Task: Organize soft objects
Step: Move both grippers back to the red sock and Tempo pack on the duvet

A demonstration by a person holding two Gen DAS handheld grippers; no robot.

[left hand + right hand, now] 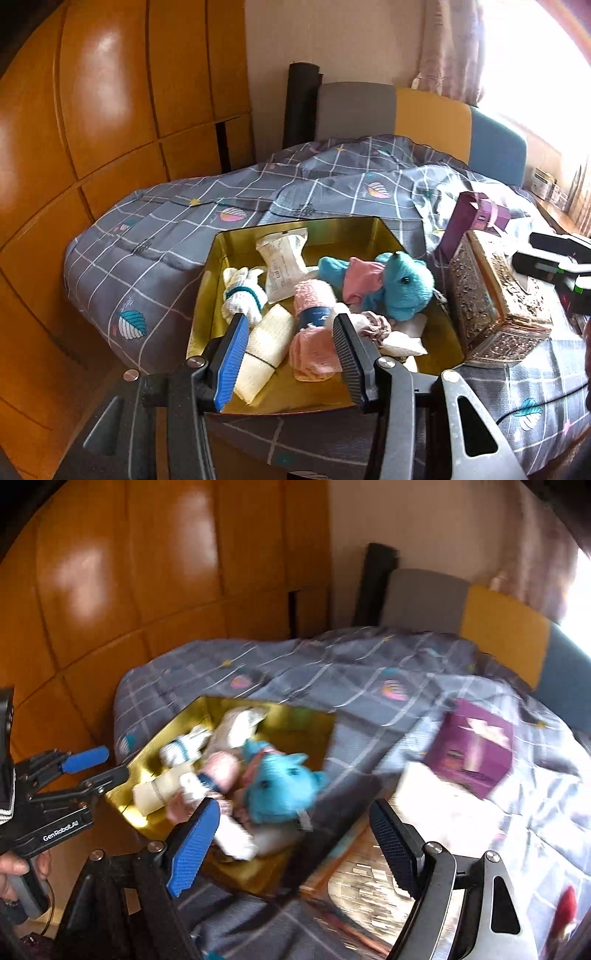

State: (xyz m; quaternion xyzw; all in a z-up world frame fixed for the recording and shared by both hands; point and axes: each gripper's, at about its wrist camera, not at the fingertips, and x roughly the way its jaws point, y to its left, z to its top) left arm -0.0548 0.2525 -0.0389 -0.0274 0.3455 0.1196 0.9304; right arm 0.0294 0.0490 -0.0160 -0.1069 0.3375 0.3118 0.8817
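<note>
Right gripper (295,834) jaws apart, nothing between them, hanging over the near corner of the gold tin (221,251). Left gripper (291,354) also parted and empty, above the pink rolled towel (314,332). Soft things lie heaped inside the tin: blue plush toy (402,284), white sock bundle (243,295), cream roll (262,350). Risk, as I judge it: the plush sits high against the rim, so a careless reach could knock it out onto the bedspread (166,229).
</note>
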